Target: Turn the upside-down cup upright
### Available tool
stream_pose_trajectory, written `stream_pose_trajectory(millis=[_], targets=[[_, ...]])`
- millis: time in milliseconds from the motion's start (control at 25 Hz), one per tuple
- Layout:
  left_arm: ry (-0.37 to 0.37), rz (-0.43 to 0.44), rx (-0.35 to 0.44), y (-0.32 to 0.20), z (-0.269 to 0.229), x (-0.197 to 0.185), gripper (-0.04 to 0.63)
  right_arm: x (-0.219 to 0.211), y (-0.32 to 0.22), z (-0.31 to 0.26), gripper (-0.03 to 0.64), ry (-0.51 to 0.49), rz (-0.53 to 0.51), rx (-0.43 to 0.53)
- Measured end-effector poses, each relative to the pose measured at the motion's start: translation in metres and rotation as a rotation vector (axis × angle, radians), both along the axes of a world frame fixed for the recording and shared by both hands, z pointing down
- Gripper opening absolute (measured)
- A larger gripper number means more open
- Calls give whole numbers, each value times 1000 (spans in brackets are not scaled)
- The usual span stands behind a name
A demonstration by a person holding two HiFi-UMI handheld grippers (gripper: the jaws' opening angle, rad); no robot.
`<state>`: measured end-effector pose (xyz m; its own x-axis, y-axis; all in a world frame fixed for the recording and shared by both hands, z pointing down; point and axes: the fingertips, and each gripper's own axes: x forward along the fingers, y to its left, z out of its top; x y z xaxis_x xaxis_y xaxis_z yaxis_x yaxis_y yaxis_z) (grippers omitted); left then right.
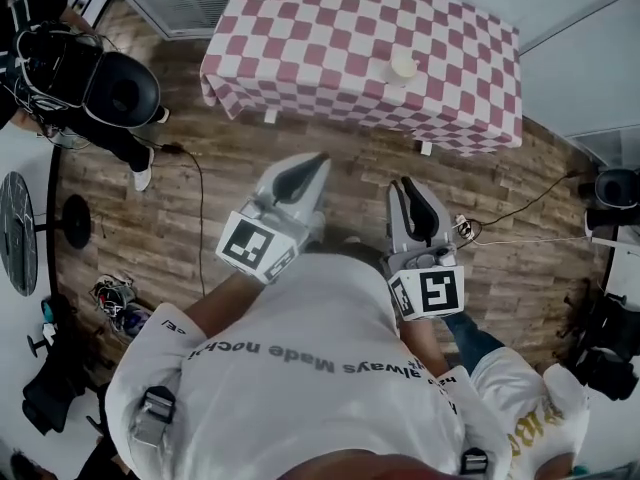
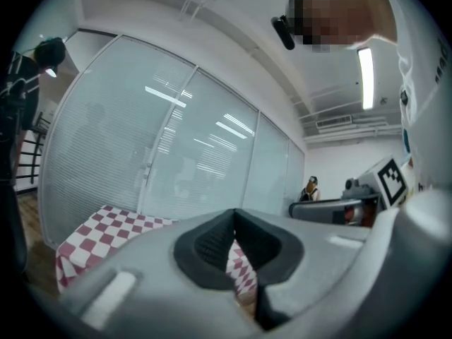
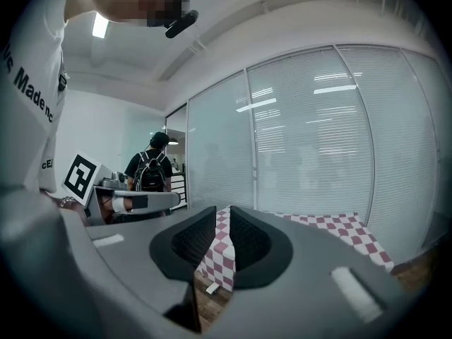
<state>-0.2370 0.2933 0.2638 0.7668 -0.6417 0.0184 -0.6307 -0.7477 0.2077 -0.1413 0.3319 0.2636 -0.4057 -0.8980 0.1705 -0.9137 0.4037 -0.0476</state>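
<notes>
Closest in, in front of the person's white shirt, both grey two-jaw grippers point level above the brown wood-plank floor. The left gripper has its jaws pressed together with nothing between them. The right gripper is likewise closed and empty, with only a sliver of a gap along its jaws. Both are well short of the counter, which is draped in red-and-white checked cloth. On it, close to the near edge and right of centre, stands the small pale cream cup, apparently mouth-down. It looks light and stiff, probably smooth-walled, so a nudge could tip or skid it. Opening the jaws and gripping across the side wall at mid-height seems best.
</notes>
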Motion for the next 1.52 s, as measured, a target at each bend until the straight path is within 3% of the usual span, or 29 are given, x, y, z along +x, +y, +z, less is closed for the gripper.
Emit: stream_pose_trajectory(millis=[360,680,1520], targets=[[13,41,-19,-23,6,9,5,1,-27,7,55,-1,18,-8],[-1,51,-10,-59,7,45,5,36,-65,5,51,-17,26,14],[-48,2,3,-221,4,264,5,258,-229,6,46,-36,-9,19]])
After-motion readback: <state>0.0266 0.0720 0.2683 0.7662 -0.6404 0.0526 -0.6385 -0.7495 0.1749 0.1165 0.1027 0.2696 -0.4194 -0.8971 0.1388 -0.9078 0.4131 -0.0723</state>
